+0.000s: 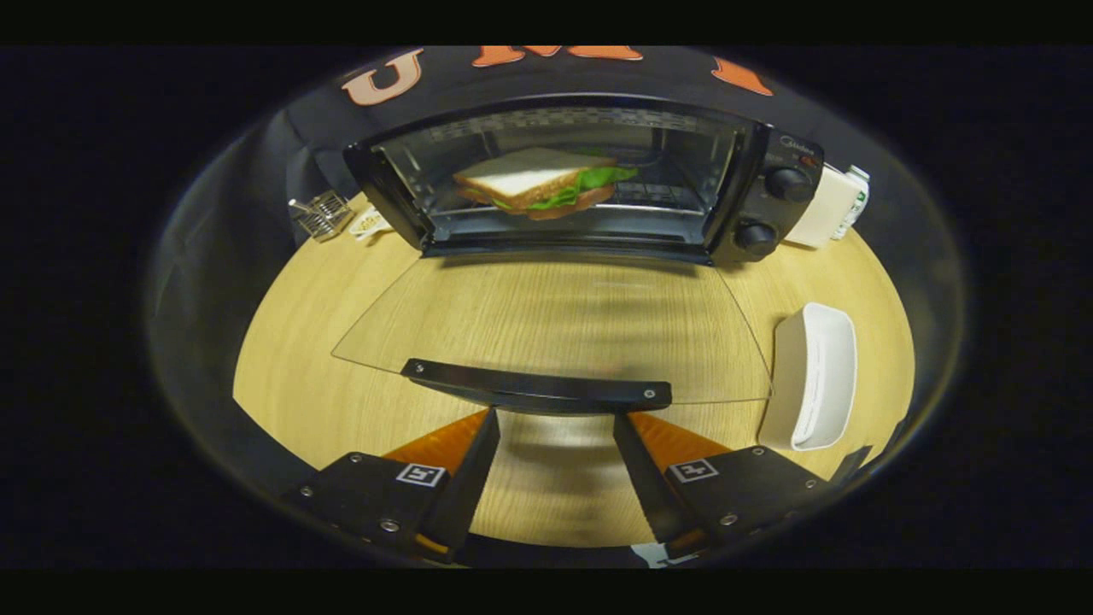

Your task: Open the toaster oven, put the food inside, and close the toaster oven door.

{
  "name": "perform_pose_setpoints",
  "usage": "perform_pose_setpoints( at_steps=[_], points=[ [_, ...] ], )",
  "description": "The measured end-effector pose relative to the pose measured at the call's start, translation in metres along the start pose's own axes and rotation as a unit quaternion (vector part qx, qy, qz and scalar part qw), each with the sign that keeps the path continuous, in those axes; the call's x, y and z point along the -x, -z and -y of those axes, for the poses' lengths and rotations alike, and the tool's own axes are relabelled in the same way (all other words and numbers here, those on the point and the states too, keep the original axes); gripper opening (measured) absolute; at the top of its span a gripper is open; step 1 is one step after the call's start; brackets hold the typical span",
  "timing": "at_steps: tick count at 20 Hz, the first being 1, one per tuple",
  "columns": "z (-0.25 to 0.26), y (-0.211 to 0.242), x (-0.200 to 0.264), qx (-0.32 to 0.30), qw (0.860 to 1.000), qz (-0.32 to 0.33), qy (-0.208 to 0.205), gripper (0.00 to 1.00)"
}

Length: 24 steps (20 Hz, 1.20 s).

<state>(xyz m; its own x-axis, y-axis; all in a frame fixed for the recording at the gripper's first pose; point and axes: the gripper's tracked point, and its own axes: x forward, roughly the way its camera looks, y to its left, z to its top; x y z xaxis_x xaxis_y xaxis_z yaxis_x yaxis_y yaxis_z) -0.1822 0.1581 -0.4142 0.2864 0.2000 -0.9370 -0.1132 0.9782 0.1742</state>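
A black toaster oven (589, 179) stands at the far side of the wooden table (290, 376). Its glass door (555, 329) lies folded down flat toward me. The door's black handle (538, 389) sits just ahead of my fingertips. Inside the oven, a sandwich (542, 182) with white bread and green lettuce rests on the rack. My gripper (555, 418) is open, with its fingers spread wide just below the handle and nothing between them. The fingertips are close under the handle; I cannot tell whether they touch it.
A white rectangular dish (815, 376) stands on the table to the right of the door. A white box (832, 205) leans by the oven's right side. A small wire rack (323, 213) and a pale item (369, 224) lie left of the oven. Two knobs (773, 209) are on the oven's right panel.
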Motion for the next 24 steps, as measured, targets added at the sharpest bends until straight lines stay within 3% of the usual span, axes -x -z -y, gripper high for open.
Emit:
perform_pose_setpoints(
  at_steps=[3, 11, 23, 24],
  points=[
    [-0.011, -0.015, 0.008, -0.015, 1.0, 0.015, -0.018, 0.8],
    [-0.013, -0.082, 0.02, -0.031, 0.997, 0.071, -0.02, 0.79],
    [0.009, -0.185, 0.036, -0.041, 0.985, 0.165, 0.015, 0.8],
    [0.009, -0.179, 0.035, -0.03, 0.989, 0.145, 0.02, 0.8]
  ],
)
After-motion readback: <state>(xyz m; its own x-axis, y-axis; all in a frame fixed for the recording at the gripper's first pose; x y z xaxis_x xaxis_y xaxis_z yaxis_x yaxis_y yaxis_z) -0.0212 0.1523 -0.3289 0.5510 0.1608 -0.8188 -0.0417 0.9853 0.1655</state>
